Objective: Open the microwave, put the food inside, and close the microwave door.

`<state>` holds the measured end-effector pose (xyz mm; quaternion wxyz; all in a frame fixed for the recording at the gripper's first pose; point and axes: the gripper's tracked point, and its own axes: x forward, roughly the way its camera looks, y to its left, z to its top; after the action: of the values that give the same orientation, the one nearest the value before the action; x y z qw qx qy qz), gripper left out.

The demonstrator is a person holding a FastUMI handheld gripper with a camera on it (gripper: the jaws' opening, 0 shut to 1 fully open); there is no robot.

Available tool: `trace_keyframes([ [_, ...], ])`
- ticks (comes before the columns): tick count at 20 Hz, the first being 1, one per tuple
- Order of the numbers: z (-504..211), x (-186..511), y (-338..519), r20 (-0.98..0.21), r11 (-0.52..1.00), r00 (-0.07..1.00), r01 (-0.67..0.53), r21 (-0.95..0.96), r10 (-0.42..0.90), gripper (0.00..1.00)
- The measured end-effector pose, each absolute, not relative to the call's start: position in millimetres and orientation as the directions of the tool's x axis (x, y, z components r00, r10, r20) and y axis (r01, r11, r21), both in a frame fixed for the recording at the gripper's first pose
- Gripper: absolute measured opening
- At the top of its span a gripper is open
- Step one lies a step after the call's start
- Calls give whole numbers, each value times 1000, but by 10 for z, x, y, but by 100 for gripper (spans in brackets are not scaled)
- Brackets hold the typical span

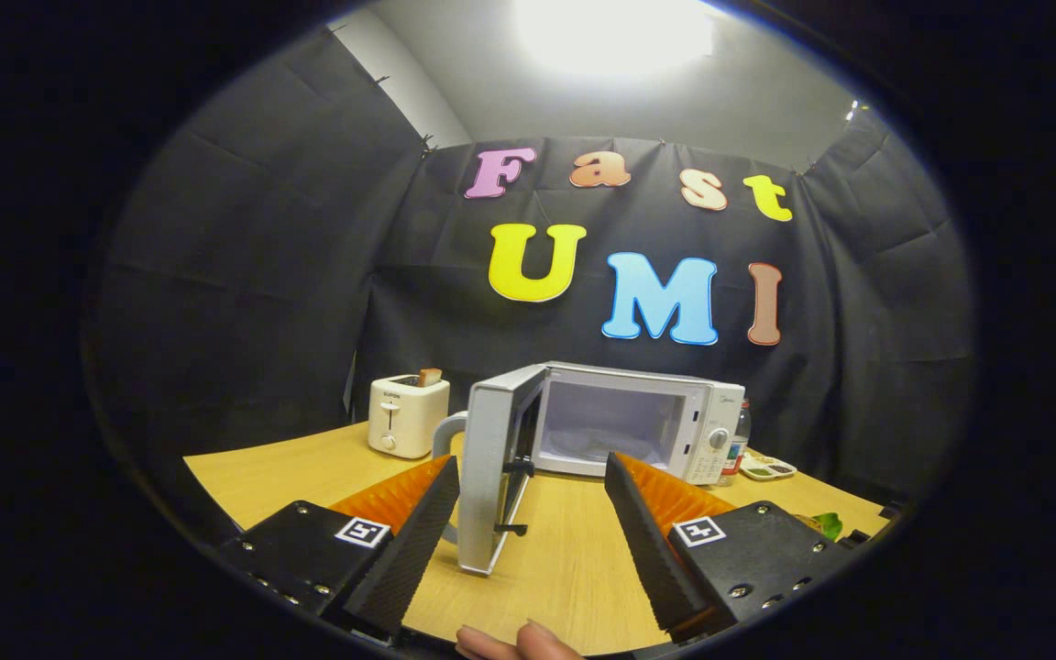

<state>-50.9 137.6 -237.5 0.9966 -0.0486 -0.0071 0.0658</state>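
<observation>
A person's fingertips (514,642) sit nearest, behind the gripper (533,472), whose fingers stand spread and empty before the microwave (624,417), its door (491,472) swung open leftward; opening appears complete, so next comes fetching food, possibly the green item (827,524) at near right.

A ceiling light (615,32) at twelve o'clock burns out to pure white glare and washes the pale ceiling around it. The booth is otherwise dim; the dark cloth walls swallow most of the light. The wooden surface (574,550) is evenly lit and warm, with only soft shadows. The open cavity of the microwave (620,417) reads bright and slightly hazy. Fisheye distortion bows straight lines towards the rim, strongest at nine and three o'clock. The tongs (533,532), spread wide with nothing between them, look sharp, as does the middle distance.
</observation>
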Motion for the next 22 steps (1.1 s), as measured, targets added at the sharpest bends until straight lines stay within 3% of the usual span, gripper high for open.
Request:
trace_keyframes([
  [11, -2751, -760, -674, -4, 988, 995, 98, -115, -99, 97],
  [22, -3553, -642, -1309, -178, 977, 979, 131, 168, -101, 97],
])
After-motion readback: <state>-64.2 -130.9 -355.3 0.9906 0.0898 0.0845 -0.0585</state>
